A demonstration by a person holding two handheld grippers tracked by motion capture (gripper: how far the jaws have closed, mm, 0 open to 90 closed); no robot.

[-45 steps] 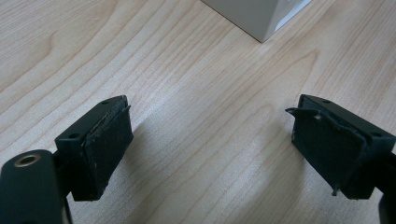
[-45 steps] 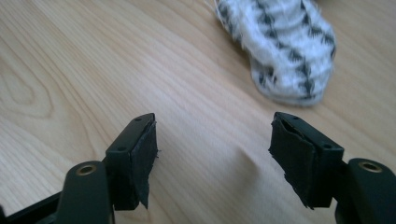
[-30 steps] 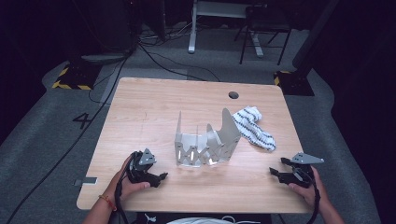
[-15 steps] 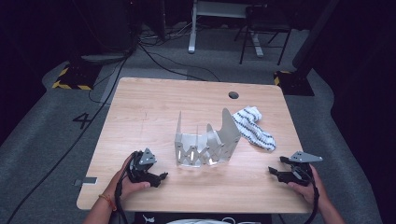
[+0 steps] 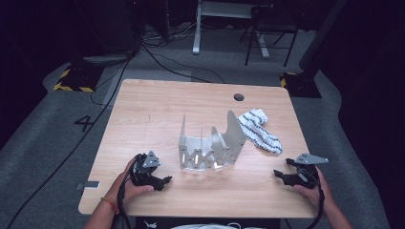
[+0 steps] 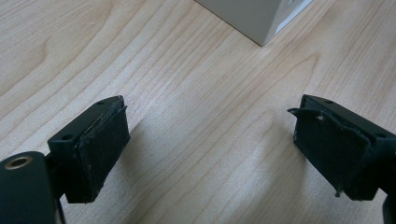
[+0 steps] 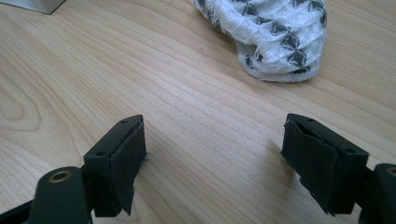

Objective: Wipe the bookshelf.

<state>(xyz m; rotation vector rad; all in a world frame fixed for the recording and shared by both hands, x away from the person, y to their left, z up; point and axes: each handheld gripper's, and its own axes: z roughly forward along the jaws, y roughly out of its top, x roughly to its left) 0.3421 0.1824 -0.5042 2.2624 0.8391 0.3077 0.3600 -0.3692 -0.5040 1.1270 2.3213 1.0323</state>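
A grey folded metal rack (image 5: 210,145) with upright plates stands at the middle of the wooden table (image 5: 157,109); its corner (image 6: 254,16) shows at the top of the left gripper view. A white cloth with black pattern (image 5: 258,130) lies just right of the rack, and its rounded end (image 7: 273,35) lies ahead in the right gripper view. My left gripper (image 5: 165,182) rests near the front left edge, open, nothing between its jaws (image 6: 210,149). My right gripper (image 5: 278,174) rests near the front right edge, open and empty (image 7: 212,161).
A round cable hole (image 5: 239,97) sits near the table's far edge. Beyond the table are a grey floor with cables (image 5: 157,52), a desk leg (image 5: 197,33) and a chair base (image 5: 267,43). Bare wood lies around both grippers.
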